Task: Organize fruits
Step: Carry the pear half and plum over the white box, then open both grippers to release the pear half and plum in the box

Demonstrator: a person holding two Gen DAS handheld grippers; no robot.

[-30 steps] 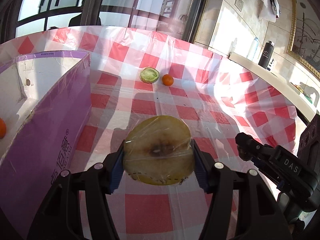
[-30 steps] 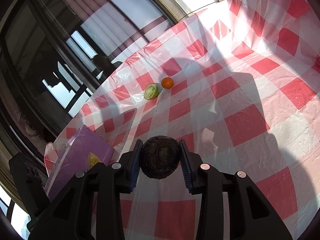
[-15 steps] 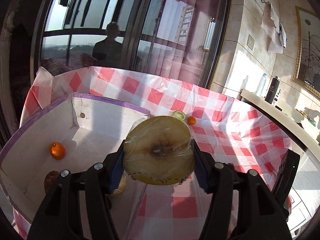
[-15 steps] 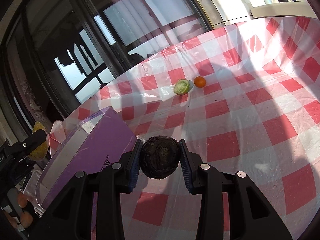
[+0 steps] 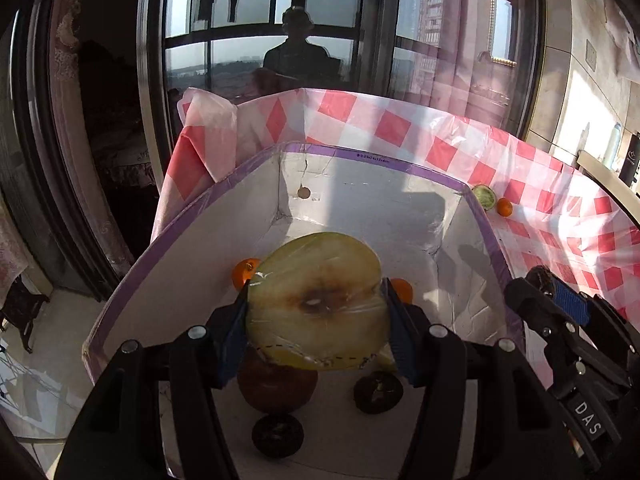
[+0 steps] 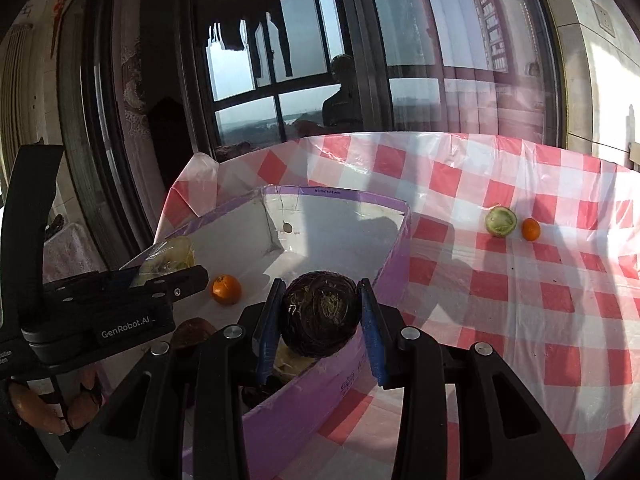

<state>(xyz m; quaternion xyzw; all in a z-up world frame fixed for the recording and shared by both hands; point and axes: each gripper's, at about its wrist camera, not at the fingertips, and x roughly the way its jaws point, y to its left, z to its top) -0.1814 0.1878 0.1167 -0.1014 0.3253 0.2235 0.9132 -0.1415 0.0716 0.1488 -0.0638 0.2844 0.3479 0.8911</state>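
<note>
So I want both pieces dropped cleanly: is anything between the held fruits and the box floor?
Left hand-held gripper: its wrapped pear half hangs over a reddish fruit in the box. Right hand-held gripper: its dark fruit sits above the box's near wall.

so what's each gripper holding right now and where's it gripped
Left gripper: plastic-wrapped halved pear, pinched at its sides. Right gripper: dark round fruit, clamped across its middle.

Box (image 6: 394, 264) left on table (image 6: 520, 300); 2 fruits (image 6: 500, 221) right, behind.
</note>
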